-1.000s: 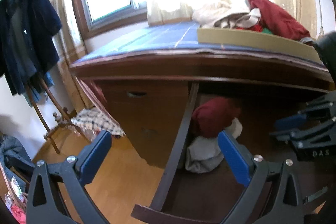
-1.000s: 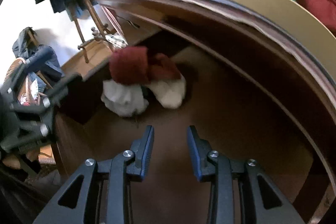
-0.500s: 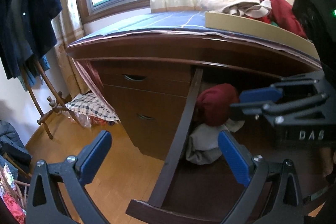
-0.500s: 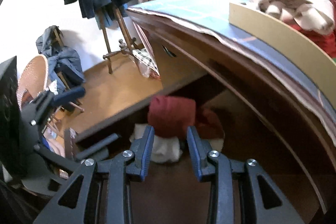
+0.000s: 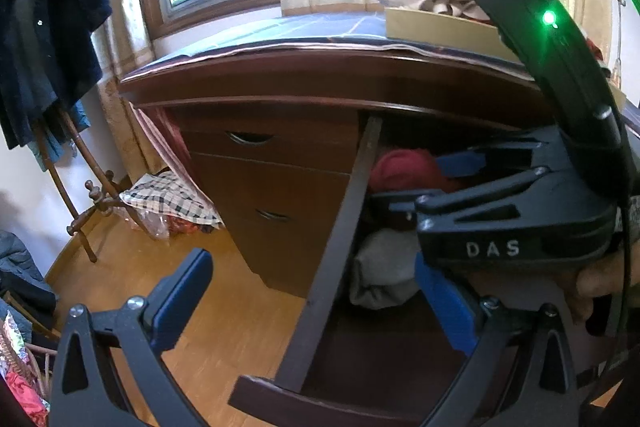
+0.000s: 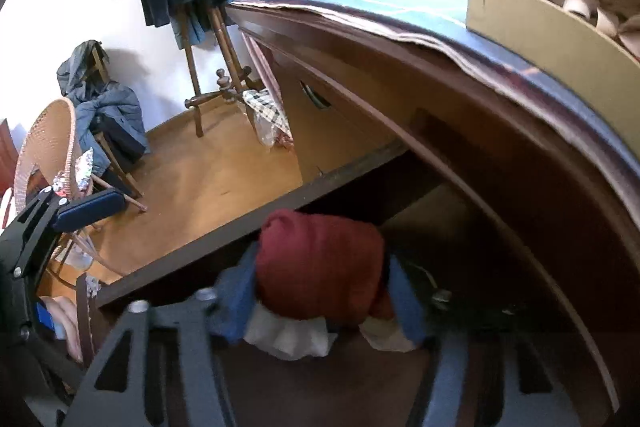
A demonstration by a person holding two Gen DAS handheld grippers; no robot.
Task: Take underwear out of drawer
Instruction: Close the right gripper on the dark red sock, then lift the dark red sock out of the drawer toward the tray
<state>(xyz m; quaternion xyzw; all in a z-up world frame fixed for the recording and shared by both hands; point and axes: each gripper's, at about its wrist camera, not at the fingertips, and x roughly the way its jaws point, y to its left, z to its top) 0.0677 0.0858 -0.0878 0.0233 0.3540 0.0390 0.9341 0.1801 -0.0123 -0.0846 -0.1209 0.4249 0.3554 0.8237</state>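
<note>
The desk drawer [image 5: 332, 247] stands pulled out. In its far left corner a dark red rolled underwear bundle [image 6: 320, 267] lies on top of white and grey garments [image 6: 288, 335]. My right gripper [image 6: 320, 295] reaches down into that corner. Its jaws have just been opening, and the red bundle [image 5: 400, 167] now sits between its blue pads [image 6: 236, 291], close on both sides and not squeezed. In the left wrist view the right gripper [image 5: 424, 183] comes in from the right, held by a hand [image 5: 596, 279]. My left gripper [image 5: 312, 303] hangs open and holds nothing, above the drawer's front left corner.
Two closed drawers [image 5: 272, 163] sit left of the open one. A blue mat [image 5: 320, 31] and a cardboard box [image 5: 440, 27] of clothes lie on the desk top overhanging the drawer. A coat stand [image 5: 40, 47], a checked bag [image 5: 168, 195] and a wicker chair [image 6: 44, 147] stand on the wooden floor.
My right gripper has moved left and forward over the drawer to the red bundle, and its jaws have widened around it. The left gripper has hardly moved.
</note>
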